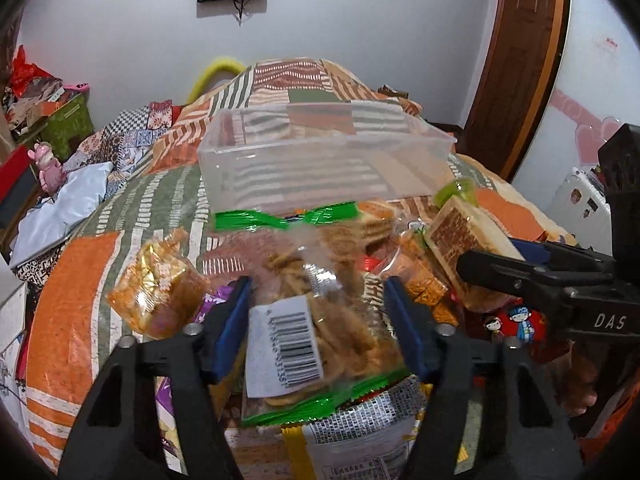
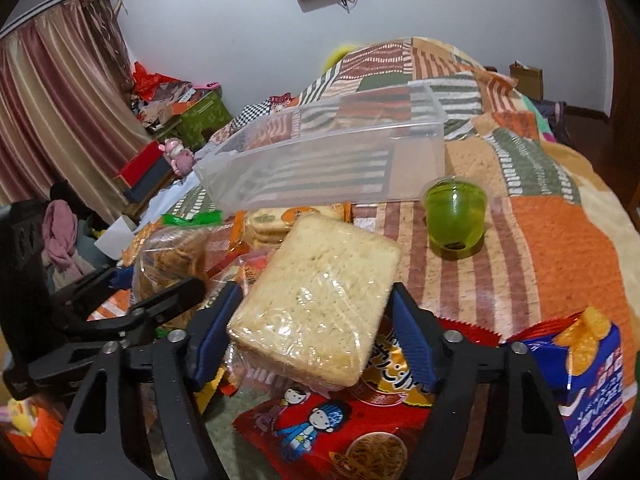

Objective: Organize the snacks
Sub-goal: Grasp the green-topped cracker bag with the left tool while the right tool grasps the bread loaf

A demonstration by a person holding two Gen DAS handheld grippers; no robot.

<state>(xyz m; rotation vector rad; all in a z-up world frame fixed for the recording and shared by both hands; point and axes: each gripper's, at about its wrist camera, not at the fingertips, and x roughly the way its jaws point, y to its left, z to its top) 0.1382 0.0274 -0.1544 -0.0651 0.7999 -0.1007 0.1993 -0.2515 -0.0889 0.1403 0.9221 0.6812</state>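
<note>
**2 grippers, 2 snacks, 1 clear bin behind**

Here, reading the left wrist view from left to right: a small orange-and-gold wrapped snack (image 1: 154, 292) lies on the patchwork bedspread (image 1: 76, 280), just left of the left gripper (image 1: 318, 328). That gripper's 2 blue-padded fingers (image 1: 230, 320) stand fairly wide and press against either side of a clear bag of crackers (image 1: 316, 312) with green sealed ends and a white barcode label; the bag sits above a heap of other packets. Beyond the bag, the clear plastic bin (image 1: 320, 152) rests on the bedspread, nothing visible inside it. Further right, the right gripper (image 1: 492, 268) reaches in from the edge and clamps a wrapped bread block (image 1: 460, 232).

In the right wrist view, the left gripper (image 2: 160, 292) shows at the far left beside the cracker bag (image 2: 176, 252). In the middle, the right gripper (image 2: 316, 336) has its fingers (image 2: 412, 340) spread about halfway, closed against both sides of the bread block (image 2: 320, 296), which is tilted and raised over a red noodle packet (image 2: 332, 432) with cartoon figures. The bin (image 2: 320, 156) lies behind, long side across the view. To the right of it, a green jelly cup (image 2: 454, 216) stands on the bedspread (image 2: 560, 240), apart from the pile. At the far right a blue chip bag (image 2: 592, 376) lies near the gripper's right finger.
</note>
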